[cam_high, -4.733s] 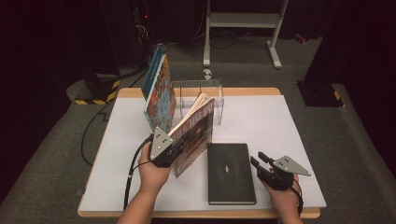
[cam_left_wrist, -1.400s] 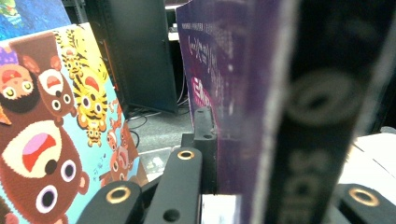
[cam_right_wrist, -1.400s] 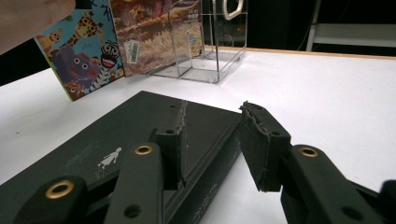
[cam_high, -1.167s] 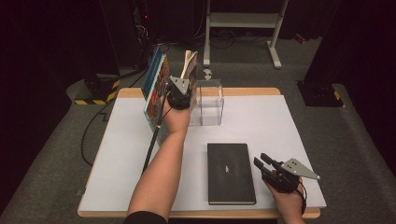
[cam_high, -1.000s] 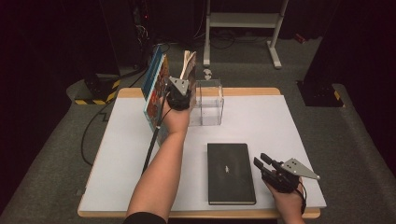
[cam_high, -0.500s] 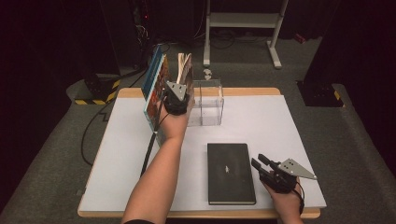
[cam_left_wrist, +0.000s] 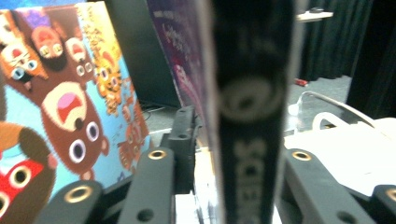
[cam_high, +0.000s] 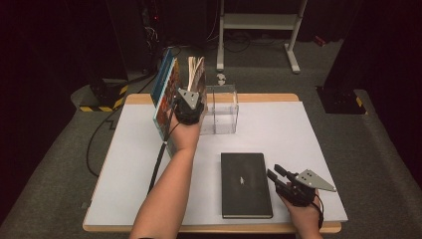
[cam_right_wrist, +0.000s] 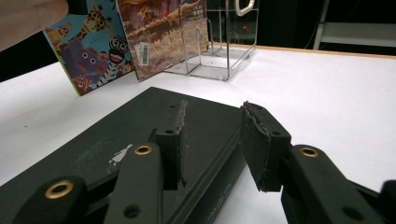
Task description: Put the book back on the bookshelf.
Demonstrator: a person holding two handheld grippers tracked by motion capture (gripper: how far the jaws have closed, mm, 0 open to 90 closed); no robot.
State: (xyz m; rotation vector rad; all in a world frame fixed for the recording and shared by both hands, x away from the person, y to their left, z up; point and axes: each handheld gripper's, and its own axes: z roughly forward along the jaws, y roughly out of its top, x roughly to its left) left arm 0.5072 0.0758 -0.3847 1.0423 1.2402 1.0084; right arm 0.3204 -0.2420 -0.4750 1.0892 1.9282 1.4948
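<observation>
A book [cam_high: 196, 72] with a dark spine [cam_left_wrist: 252, 93] stands upright at the back of the white table [cam_high: 298, 134], between the picture books [cam_high: 166, 94] and a clear rack [cam_high: 224, 107]. My left gripper [cam_high: 194, 94] reaches around its spine. Its jaws have just been opening and now stand a little off the spine on either side in the left gripper view [cam_left_wrist: 238, 140]. A black notebook [cam_high: 245, 184] lies flat at the front. My right gripper [cam_high: 273, 170] rests at the notebook's right edge, open, with nothing between its pads [cam_right_wrist: 217, 135].
The picture books [cam_left_wrist: 60, 107] lean at the back left, their covers facing the right gripper view [cam_right_wrist: 93, 42]. The clear rack [cam_right_wrist: 215, 42] is see-through and stands near the table's far edge. A cable trails along the person's left forearm.
The left hand carried the book from the table's front to the back. Over the last second the book swung left to stand against the picture books. The right hand stayed put.
</observation>
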